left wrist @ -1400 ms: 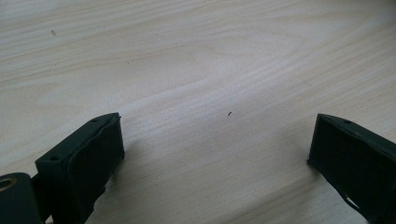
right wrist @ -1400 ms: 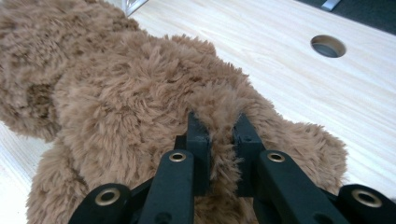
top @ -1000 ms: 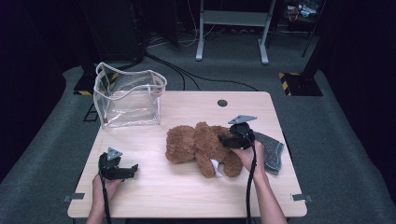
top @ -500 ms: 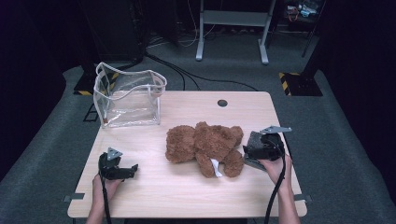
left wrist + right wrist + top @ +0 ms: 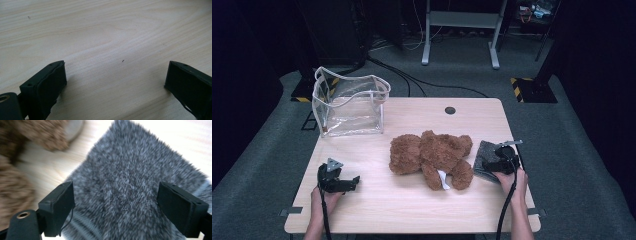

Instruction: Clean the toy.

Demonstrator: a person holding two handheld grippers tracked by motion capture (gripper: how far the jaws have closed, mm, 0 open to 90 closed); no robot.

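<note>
Both grippers are in my hands. On the left, my left gripper [image 5: 354, 179] rests on the bare wooden table [image 5: 412, 210] where it was a second ago, jaws spread wide with nothing between them. My right gripper [image 5: 484, 163] has left the teddy bear [image 5: 432, 159] and swung rightward and down; it now hangs over the grey fuzzy cloth [image 5: 484, 155]. Its jaws have just been closing a little, yet they stand wide, either side of the cloth's nap, not pressing it. That cloth lies flat near the table's right edge, just beside the bear's foot. At the back left stands a clear plastic bag [image 5: 349, 105] with pale trim, well apart. The brown, shaggy plush bear sprawls mid-table between my hands.
</note>
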